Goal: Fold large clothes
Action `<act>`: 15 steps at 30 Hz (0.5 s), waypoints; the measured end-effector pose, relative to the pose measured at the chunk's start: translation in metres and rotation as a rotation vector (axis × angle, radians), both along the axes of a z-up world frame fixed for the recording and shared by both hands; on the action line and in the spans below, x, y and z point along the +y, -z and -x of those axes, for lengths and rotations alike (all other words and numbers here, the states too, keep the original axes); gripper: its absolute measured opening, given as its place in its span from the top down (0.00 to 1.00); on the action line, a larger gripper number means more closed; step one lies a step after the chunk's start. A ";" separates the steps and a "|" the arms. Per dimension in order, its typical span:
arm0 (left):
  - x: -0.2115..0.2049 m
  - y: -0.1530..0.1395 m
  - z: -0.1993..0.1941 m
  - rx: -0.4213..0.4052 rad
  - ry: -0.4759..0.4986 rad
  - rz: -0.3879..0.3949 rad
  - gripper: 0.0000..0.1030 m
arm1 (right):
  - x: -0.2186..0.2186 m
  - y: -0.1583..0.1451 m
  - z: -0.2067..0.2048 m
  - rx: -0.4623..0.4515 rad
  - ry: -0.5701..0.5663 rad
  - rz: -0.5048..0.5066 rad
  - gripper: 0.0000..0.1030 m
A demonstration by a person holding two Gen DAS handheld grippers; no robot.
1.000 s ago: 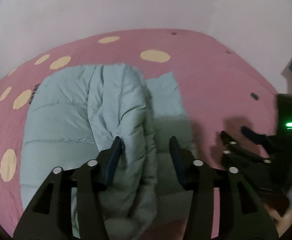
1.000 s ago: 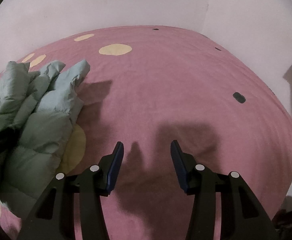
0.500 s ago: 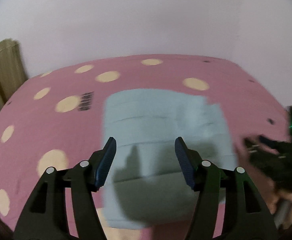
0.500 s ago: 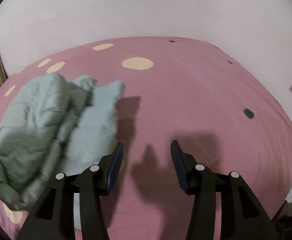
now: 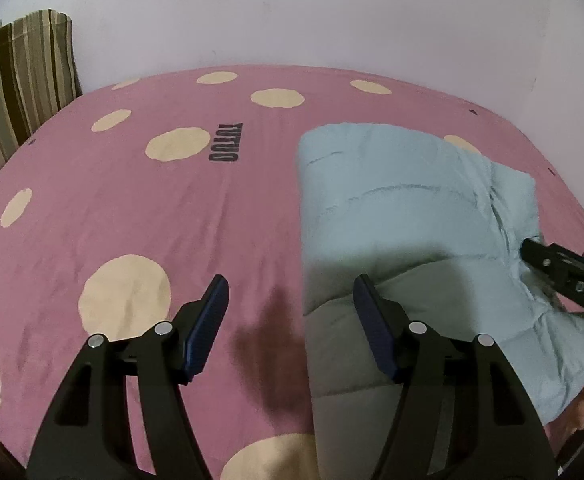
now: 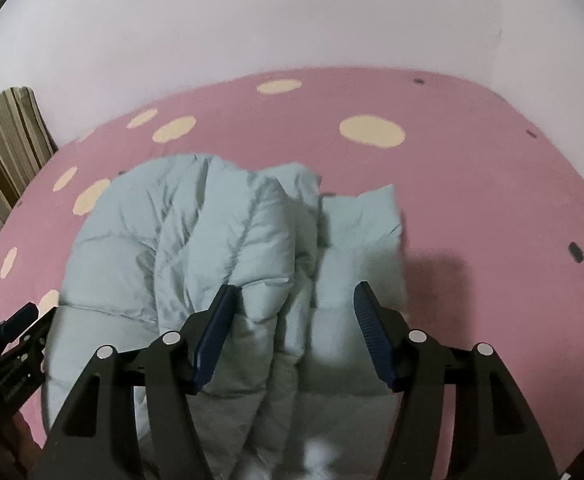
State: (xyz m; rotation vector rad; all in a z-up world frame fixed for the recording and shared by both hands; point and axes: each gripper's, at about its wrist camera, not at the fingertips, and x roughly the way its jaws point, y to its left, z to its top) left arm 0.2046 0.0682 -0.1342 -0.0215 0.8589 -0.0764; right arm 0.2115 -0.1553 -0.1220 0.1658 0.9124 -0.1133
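Over pink bedsheet [image 5: 131,208]: both jaws just widened, empty, above puffer jacket [image 6: 219,240].

The puffy jacket's [image 6: 211,240] near end runs off the bottom edge (blurred there), hiding how it lies.

Puffer jacket [image 6: 219,240]: we see pale blue-green, quilted.
Bedsheet [image 5: 131,208]: we see pink with cream spots and dark lettering.
Pillow [image 5: 15,80]: we see olive, brown and cream stripes.
Wall [image 5: 292,12]: we see plain white.
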 end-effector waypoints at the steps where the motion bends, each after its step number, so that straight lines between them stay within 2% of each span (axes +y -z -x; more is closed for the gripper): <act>1: 0.000 0.001 -0.001 -0.002 0.004 0.001 0.37 | 0.000 0.003 -0.002 0.009 0.000 -0.002 0.40; 5: 0.000 0.008 -0.004 -0.002 0.022 0.018 0.37 | -0.002 0.019 -0.010 0.053 -0.006 -0.083 0.43; 7: 0.000 0.010 -0.005 -0.002 0.029 0.028 0.37 | -0.003 0.023 -0.011 0.064 -0.022 -0.128 0.66; 10: 0.001 0.008 -0.006 -0.002 0.031 0.041 0.37 | -0.003 0.025 -0.011 0.069 -0.053 -0.189 0.85; 12: 0.001 0.001 -0.004 -0.015 0.034 0.053 0.37 | -0.005 0.020 -0.008 0.050 -0.061 -0.195 0.92; 15: -0.006 -0.012 0.001 -0.044 0.063 0.066 0.37 | -0.016 0.010 0.002 0.015 -0.031 -0.199 0.93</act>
